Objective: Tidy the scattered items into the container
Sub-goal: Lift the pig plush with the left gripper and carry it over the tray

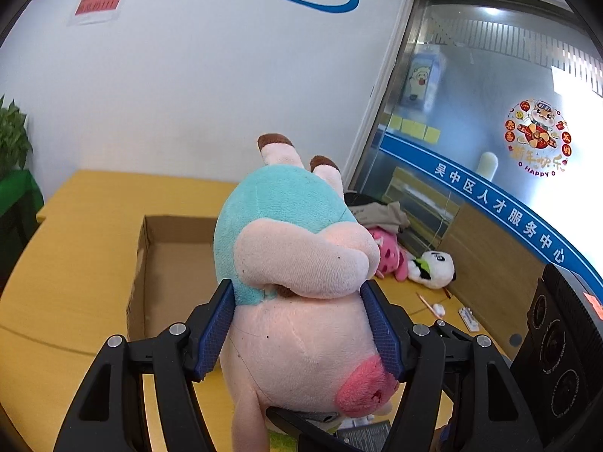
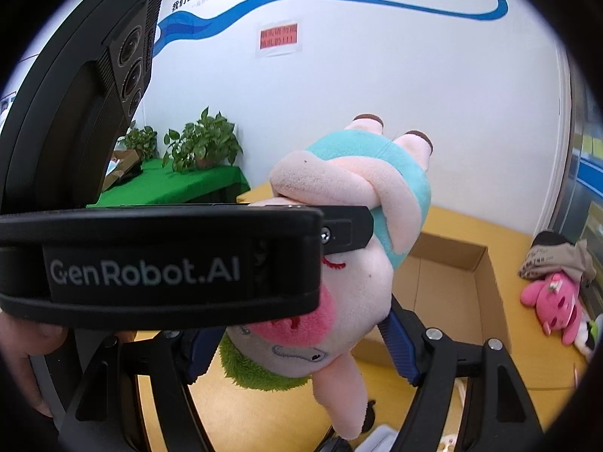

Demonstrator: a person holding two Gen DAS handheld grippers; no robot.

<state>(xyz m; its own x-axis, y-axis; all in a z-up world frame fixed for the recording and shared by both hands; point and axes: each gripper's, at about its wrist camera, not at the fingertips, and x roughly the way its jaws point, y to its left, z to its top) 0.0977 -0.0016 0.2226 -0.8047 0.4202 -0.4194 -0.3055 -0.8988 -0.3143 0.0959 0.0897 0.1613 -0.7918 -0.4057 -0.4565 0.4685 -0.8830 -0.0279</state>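
Note:
My left gripper (image 1: 301, 324) is shut on a pink plush pig (image 1: 297, 293) in a teal shirt, held upside down above the yellow table, its feet pointing up. The open cardboard box (image 1: 169, 260) lies just behind and left of it and looks empty. In the right wrist view the same pig (image 2: 339, 263) hangs in front of my right gripper (image 2: 301, 342), whose jaws stand apart on either side of its head and green hair; whether they press it is unclear. The left gripper's body (image 2: 158, 260) crosses that view. The box (image 2: 452, 278) sits behind and right.
A pink plush (image 1: 390, 258), a white panda plush (image 1: 433, 267) and a heap of cloth (image 1: 380, 214) lie at the table's right by the glass partition. A pencil (image 1: 426, 303) and small white items lie nearer. Potted plants (image 2: 203, 143) stand on a green table at left.

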